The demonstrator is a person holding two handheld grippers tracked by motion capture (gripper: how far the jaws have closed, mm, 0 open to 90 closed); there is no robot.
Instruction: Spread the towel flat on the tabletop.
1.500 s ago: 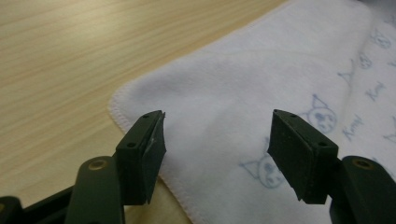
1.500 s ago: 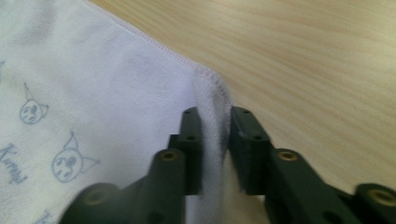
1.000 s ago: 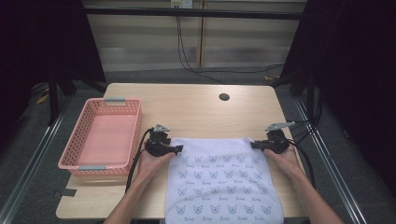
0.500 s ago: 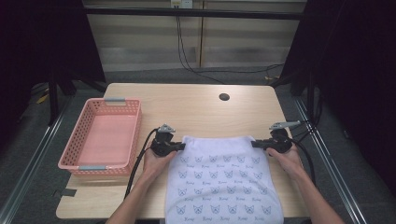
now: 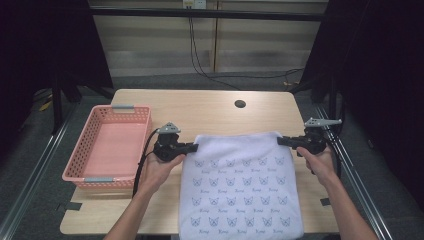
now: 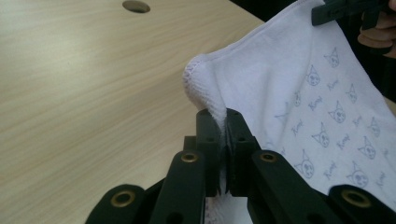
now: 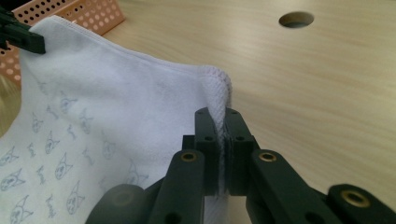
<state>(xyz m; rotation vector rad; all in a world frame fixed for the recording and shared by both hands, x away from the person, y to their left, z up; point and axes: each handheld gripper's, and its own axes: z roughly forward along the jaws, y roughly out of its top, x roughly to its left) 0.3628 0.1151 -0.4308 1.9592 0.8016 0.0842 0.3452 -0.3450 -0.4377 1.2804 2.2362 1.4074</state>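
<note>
Both jaws clenched on towel (image 5: 240, 185) corners: left gripper (image 5: 192, 146), right gripper (image 5: 281, 141). I'd lift evenly, edge taut; fold direction probably forward.

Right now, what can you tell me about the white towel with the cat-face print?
The towel is white terry-like cloth with a stitched hem, printed in rows of small grey-blue cat faces with a word beneath each. It lies spread on the wooden table, its near end reaching the table's front edge. The left gripper is shut on its far left corner and the right gripper on its far right corner; both corners are lifted and bunched between the jaws, the far hem slightly raised between them.
</note>
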